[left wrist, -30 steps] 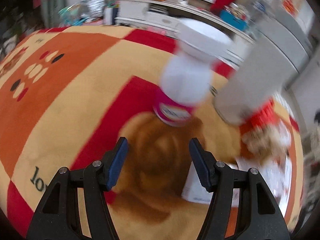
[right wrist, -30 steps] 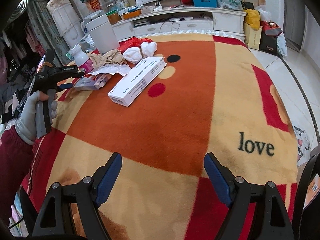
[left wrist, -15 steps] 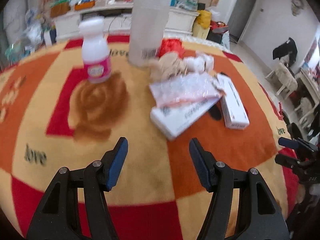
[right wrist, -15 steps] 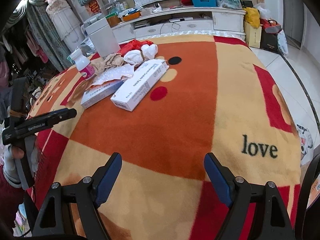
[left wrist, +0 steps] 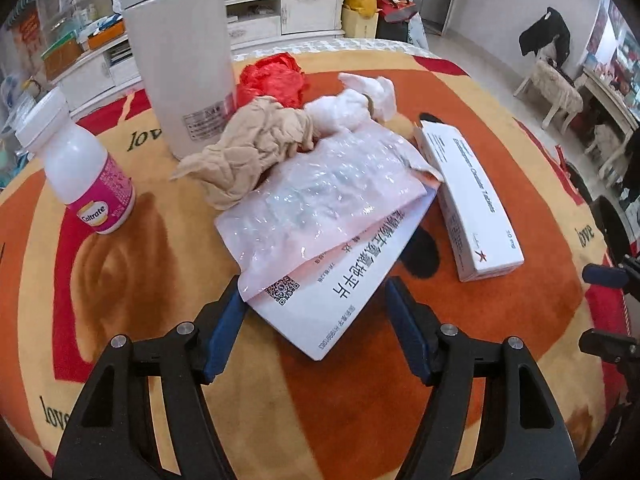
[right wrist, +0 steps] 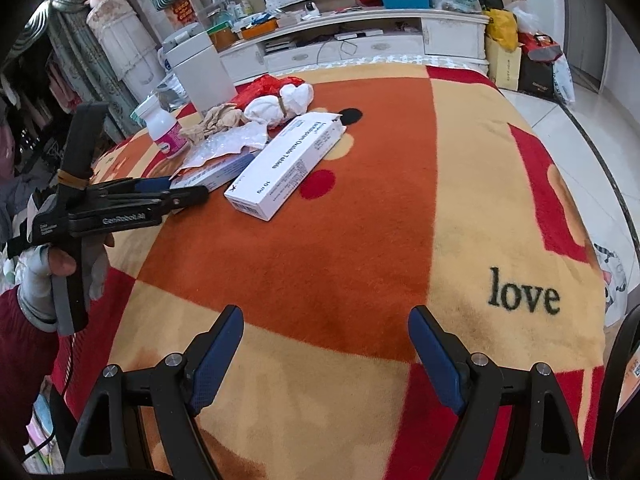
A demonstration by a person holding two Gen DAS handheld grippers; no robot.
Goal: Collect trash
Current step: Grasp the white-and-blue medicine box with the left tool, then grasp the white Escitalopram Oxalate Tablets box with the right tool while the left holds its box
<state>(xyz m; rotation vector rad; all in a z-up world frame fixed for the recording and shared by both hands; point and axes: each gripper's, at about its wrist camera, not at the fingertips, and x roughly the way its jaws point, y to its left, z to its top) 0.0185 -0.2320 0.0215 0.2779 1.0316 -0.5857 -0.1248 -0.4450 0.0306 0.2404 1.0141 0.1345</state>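
Note:
A trash pile lies on the orange blanket: a flat white medicine box (left wrist: 340,284) under a clear plastic wrapper (left wrist: 320,196), a long white tablet box (left wrist: 468,200), a beige stocking wad (left wrist: 252,144), white tissue (left wrist: 352,100) and red plastic (left wrist: 272,80). A white trash bin (left wrist: 180,52) stands behind them. My left gripper (left wrist: 316,320) is open, its jaws either side of the flat box's near corner; it shows in the right wrist view (right wrist: 176,196). My right gripper (right wrist: 324,344) is open and empty, well short of the tablet box (right wrist: 284,168).
A white Caltrate bottle (left wrist: 88,172) stands left of the pile, beside the bin. A white TV cabinet (right wrist: 360,44) with clutter runs along the far side. Bags (right wrist: 532,60) sit on the floor beyond the blanket's right edge.
My left gripper swung right from the bottle to the pile and moved in close to the flat box. My right gripper stayed nearly still.

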